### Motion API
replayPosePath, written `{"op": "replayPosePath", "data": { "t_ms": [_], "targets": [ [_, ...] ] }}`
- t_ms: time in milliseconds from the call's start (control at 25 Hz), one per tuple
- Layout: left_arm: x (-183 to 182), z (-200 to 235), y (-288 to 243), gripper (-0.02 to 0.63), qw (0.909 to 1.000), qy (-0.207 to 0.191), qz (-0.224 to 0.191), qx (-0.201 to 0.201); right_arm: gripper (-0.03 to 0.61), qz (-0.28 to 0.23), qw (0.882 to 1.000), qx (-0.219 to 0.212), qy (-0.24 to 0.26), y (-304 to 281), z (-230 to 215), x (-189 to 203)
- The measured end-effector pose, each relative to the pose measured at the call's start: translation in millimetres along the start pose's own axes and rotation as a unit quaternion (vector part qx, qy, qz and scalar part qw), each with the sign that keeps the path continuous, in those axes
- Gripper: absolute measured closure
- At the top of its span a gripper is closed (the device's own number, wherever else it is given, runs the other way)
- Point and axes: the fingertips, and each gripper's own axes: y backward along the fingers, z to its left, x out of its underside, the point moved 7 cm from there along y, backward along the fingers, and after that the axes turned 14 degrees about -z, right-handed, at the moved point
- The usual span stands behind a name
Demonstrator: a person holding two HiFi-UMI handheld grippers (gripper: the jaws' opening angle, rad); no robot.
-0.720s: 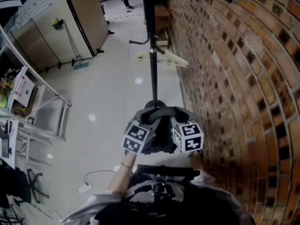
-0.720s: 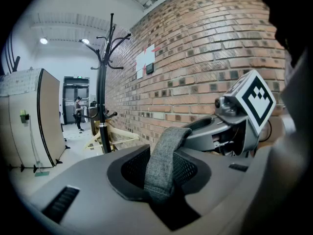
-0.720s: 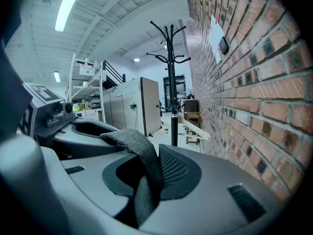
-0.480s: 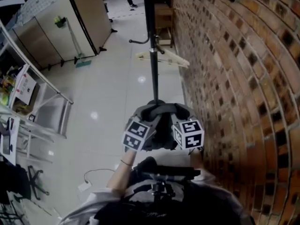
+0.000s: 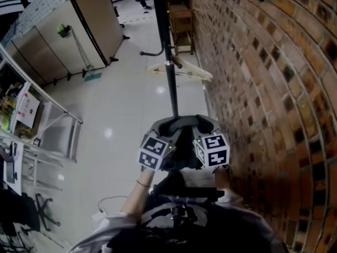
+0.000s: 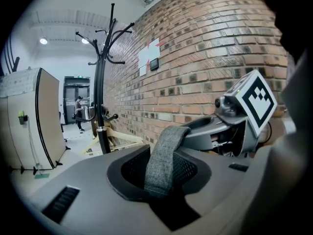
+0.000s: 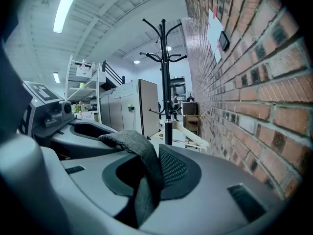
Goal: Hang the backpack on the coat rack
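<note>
The black coat rack (image 5: 167, 51) stands straight ahead next to the brick wall, with its curved hooks high up (image 6: 105, 33) (image 7: 164, 38). My left gripper (image 5: 167, 132) and right gripper (image 5: 202, 129) are side by side just short of its pole. A grey woven backpack strap (image 5: 182, 122) runs across from one to the other. In the left gripper view the strap (image 6: 164, 160) passes down between the jaws of the left gripper (image 6: 164, 185), which is shut on it. The right gripper (image 7: 142, 195) is shut on the same strap (image 7: 139, 155). The dark backpack body (image 5: 171, 182) hangs below, mostly hidden.
The brick wall (image 5: 263, 88) runs close along the right. A wooden hanger (image 5: 181, 70) lies by the rack's foot and a wooden chair (image 5: 180, 20) stands behind it. A tall cabinet (image 5: 84, 30) and metal shelving (image 5: 37, 125) are on the left. A white cable (image 5: 105, 207) lies on the floor.
Both grippers keep their hold on the strap and stay side by side. The view has shifted slightly, so the rack's pole top sits a bit further left.
</note>
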Motion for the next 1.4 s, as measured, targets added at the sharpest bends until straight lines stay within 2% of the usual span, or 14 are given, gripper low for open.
{"op": "replayPosePath", "data": {
  "t_ms": [680,1080,1400],
  "targets": [
    [-7,107,-93,0.509,0.9993,0.003,-0.009,0.035,0.497,0.006,0.999,0.041,0.02,-124,-47,-23],
    [-18,160,-138,0.509,0.9975,-0.02,-0.021,0.065,0.497,-0.016,0.996,0.084,0.019,-181,-67,-35],
    [-24,184,-154,0.509,0.9984,-0.002,-0.03,0.049,0.496,-0.01,0.997,0.067,0.048,-210,-77,-47]
  ]
}}
